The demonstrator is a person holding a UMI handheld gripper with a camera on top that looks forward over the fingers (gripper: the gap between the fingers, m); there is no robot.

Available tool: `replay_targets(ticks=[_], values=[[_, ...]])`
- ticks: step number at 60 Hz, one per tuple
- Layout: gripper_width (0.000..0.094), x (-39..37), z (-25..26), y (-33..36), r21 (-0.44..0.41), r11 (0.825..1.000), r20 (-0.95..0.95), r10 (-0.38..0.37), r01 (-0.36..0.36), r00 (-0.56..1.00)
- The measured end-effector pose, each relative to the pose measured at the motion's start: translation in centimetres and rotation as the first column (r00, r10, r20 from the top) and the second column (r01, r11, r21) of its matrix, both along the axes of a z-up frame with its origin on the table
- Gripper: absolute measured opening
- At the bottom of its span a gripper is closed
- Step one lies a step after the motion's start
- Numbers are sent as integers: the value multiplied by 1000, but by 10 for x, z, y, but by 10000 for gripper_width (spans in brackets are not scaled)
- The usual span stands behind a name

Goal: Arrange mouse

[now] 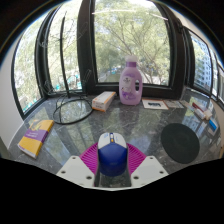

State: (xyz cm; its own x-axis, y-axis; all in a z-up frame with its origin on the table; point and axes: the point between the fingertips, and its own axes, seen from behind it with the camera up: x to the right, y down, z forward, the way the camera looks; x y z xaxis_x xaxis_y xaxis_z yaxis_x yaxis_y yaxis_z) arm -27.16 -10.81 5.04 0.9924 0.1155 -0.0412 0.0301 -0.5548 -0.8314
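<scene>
**A:** Start nearest the claw (112,163). What is it doing?

**B:** The mouse (112,153) sits between the two fingers, white at its far end and blue nearer us, with the pink pads (92,157) hard against its sides. I read that as pinching the mouse (no gap shows at either side). Whether it rests on the table (120,122) or is lifted, I cannot tell.

**A:** So which step is this?

**B:** My judgement: the carry, with placing to come. The next move calls for choosing a bare patch of table, lowering the mouse flat, then spreading the fingers without dragging it.

**A:** What lies around?

**B:** Off to the claw's left, a yellow and purple book (37,137). To its right, a dark round mat (180,140), a likely target, though that is a guess. Ahead and left, a black cable (68,110) looped on the table, then a small tan box (103,100). Beyond them a pink bottle (131,82) by the window (120,40), and a flat card (155,103) to its right.

**A:** Anything in the way?

**B:** The cable loop could snag on a leftward path; straight ahead and rightward look open.
</scene>
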Motion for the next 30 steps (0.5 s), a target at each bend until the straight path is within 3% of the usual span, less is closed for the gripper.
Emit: replay_targets(ticks=[6, 9, 14, 18, 21, 25, 30], values=[[357, 8, 102, 29, 169, 985, -81, 41, -27, 996], [355, 24, 160, 44, 265, 964, -111, 48, -17, 993], [354, 71, 238, 58, 405, 914, -120, 36, 15, 992], [355, 113, 253, 71, 430, 902, -113, 6, 44, 994], [353, 148, 248, 83, 418, 906, -115, -25, 72, 993], [353, 201, 191, 86, 340, 934, -86, -88, 112, 992], [352, 244, 102, 92, 182, 972, -51, -140, 147, 989]])
